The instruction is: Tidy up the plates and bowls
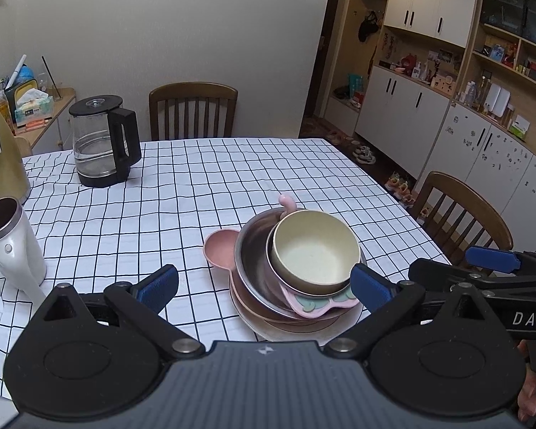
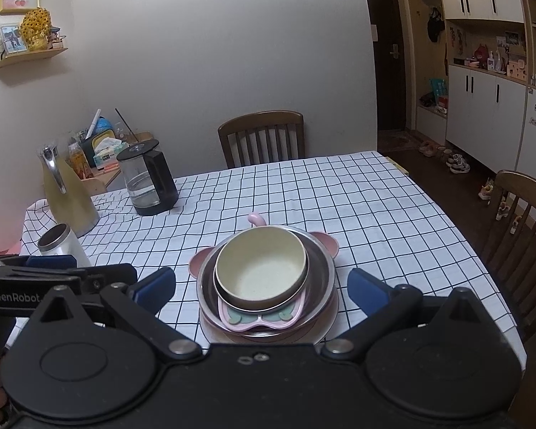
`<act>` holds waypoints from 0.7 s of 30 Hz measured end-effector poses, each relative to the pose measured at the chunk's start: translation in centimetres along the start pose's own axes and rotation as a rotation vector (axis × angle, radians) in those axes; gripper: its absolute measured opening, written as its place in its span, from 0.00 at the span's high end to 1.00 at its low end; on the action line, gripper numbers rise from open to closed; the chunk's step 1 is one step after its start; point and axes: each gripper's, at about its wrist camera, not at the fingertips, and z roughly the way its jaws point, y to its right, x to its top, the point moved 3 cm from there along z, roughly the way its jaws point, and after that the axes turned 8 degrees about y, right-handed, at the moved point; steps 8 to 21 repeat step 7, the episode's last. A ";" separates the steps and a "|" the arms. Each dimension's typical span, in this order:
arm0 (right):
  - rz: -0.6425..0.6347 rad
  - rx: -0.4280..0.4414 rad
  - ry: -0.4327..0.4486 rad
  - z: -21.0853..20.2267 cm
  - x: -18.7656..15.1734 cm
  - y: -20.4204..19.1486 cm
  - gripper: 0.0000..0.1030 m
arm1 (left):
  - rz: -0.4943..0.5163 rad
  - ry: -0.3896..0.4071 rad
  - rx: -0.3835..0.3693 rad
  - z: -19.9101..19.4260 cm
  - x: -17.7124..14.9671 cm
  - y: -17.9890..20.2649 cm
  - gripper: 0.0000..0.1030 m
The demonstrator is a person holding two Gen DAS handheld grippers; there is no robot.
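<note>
Plates and bowls sit in one stack on the checked tablecloth (image 2: 393,214), low centre of both frames, just beyond the gripper fingers. Bottom layer: a wide pale plate (image 2: 325,334), flat on the cloth. On it a pink dish with ear-shaped lobes (image 1: 219,248) pokes out at the stack's far-left side in the left wrist view. Above that a steel bowl (image 1: 255,268), mouth up. Inside it lies a pink butterfly-shaped tray (image 2: 257,320), its wings splayed toward the lower edge of the frame, long axis running left to right. A cream bowl (image 2: 262,271) tops the stack, mouth up, tilted slightly in the left wrist view. A pink curled handle (image 2: 256,218) sticks up behind the stack, pointing away from the cameras.

Left gripper (image 1: 264,282): blue pads spread wide, holding nothing; the right-hand pad sits just beside the stack's rim, contact unclear. Right gripper (image 2: 262,287): pads likewise spread wide and empty, straddling the stack's near side without touching.

Mid left of frame: white steel-rimmed mug (image 2: 62,243). Farther: glass kettle (image 2: 148,182) with black handle, yellow jug (image 2: 68,196) beside it. Far edge: wooden chair (image 2: 262,137) against the wall; second chair (image 2: 525,221) at right.
</note>
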 end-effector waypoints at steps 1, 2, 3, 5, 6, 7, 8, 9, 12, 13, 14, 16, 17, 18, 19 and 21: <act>0.002 0.002 -0.002 0.1 0.0 0.1 0.00 | -0.002 -0.001 0.001 0.2 0.0 -0.1 0.00; 0.003 0.004 -0.004 0.3 0.1 0.1 0.00 | -0.003 -0.003 0.003 0.3 0.1 -0.1 0.00; 0.002 0.006 -0.004 0.4 0.1 0.2 0.00 | -0.003 -0.004 0.005 0.5 0.1 -0.1 0.00; -0.001 0.011 -0.004 0.6 0.2 0.2 0.00 | -0.003 -0.006 0.011 0.8 0.2 -0.1 0.00; -0.002 0.015 -0.006 0.8 0.2 0.3 0.00 | -0.007 -0.009 0.011 1.0 0.3 -0.2 0.00; -0.003 0.018 -0.007 0.9 0.2 0.3 0.00 | -0.010 -0.010 0.013 1.2 0.3 -0.2 0.00; -0.003 0.018 -0.007 0.9 0.2 0.3 0.00 | -0.010 -0.010 0.013 1.2 0.3 -0.2 0.00; -0.003 0.018 -0.007 0.9 0.2 0.3 0.00 | -0.010 -0.010 0.013 1.2 0.3 -0.2 0.00; -0.003 0.018 -0.007 0.9 0.2 0.3 0.00 | -0.010 -0.010 0.013 1.2 0.3 -0.2 0.00; -0.003 0.018 -0.007 0.9 0.2 0.3 0.00 | -0.010 -0.010 0.013 1.2 0.3 -0.2 0.00; -0.003 0.018 -0.007 0.9 0.2 0.3 0.00 | -0.010 -0.010 0.013 1.2 0.3 -0.2 0.00; -0.003 0.018 -0.007 0.9 0.2 0.3 0.00 | -0.010 -0.010 0.013 1.2 0.3 -0.2 0.00; -0.003 0.018 -0.007 0.9 0.2 0.3 0.00 | -0.010 -0.010 0.013 1.2 0.3 -0.2 0.00; -0.003 0.018 -0.007 0.9 0.2 0.3 0.00 | -0.010 -0.010 0.013 1.2 0.3 -0.2 0.00; -0.003 0.018 -0.007 0.9 0.2 0.3 0.00 | -0.010 -0.010 0.013 1.2 0.3 -0.2 0.00; -0.003 0.018 -0.007 0.9 0.2 0.3 0.00 | -0.010 -0.010 0.013 1.2 0.3 -0.2 0.00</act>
